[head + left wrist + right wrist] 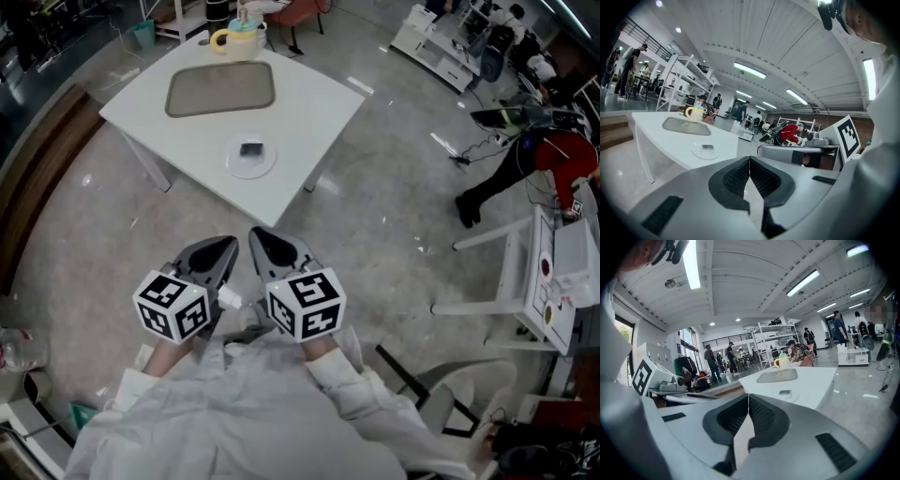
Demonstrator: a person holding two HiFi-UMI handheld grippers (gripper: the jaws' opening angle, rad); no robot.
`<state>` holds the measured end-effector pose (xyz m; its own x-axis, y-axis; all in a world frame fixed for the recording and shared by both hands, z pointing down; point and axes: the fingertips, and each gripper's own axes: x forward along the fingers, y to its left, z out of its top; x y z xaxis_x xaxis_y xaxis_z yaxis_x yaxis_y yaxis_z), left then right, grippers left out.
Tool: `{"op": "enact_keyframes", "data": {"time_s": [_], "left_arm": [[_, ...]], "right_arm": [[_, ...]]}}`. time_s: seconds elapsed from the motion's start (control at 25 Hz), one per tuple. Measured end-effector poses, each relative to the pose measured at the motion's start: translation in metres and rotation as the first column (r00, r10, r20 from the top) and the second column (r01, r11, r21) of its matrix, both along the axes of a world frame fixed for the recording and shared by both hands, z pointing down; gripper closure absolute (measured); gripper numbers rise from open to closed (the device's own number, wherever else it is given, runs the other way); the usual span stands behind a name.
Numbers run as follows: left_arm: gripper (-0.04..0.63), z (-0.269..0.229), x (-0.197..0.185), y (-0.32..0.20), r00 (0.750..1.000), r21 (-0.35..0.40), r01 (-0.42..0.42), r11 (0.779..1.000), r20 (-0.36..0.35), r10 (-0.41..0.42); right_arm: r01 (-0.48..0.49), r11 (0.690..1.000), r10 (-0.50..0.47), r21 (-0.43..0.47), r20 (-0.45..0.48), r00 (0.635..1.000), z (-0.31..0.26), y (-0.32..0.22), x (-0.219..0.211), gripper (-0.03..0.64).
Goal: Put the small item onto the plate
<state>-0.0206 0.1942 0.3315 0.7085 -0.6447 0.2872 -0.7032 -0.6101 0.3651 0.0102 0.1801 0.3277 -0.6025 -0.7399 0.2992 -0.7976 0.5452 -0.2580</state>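
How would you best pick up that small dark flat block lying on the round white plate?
Probably from above, jaws straddling the small dark flat block across its shorter width: it lies flat on the round white plate, so only its thin edges seem to offer a grip.

White square table (319, 103). Grey rectangular tray (220, 88) at its far side. Pale round plate (234, 165); small dark grey item (250, 148). Yellow-handled mug (228, 38). Near: left gripper (228, 246) and right gripper (258, 236), both grey with black-and-white patterned cubes.
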Motion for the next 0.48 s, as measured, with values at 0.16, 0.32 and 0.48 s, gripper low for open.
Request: {"op": "enact_keyframes", "data": {"time_s": [0.16,0.32,0.48], "left_arm": [[0.584,0.002,-0.003,-0.015,1.0,-0.005,-0.018,1.0,-0.008,0.017],[0.584,0.011,-0.009,-0.027,1.0,-0.043,-0.014,0.999,-0.019,0.013],[0.584,0.017,-0.012,-0.04,1.0,-0.065,-0.003,0.998,-0.021,0.002]], "right_arm": [[-0.036,0.999,0.036,-0.016,0.006,0.999,0.002,-0.014,0.002,0.601],[-0.061,0.997,0.062,-0.037,0.029,0.998,0.004,-0.029,0.004,0.601],[-0.059,0.997,0.06,-0.043,0.032,0.998,0.003,-0.042,0.004,0.601]]}}
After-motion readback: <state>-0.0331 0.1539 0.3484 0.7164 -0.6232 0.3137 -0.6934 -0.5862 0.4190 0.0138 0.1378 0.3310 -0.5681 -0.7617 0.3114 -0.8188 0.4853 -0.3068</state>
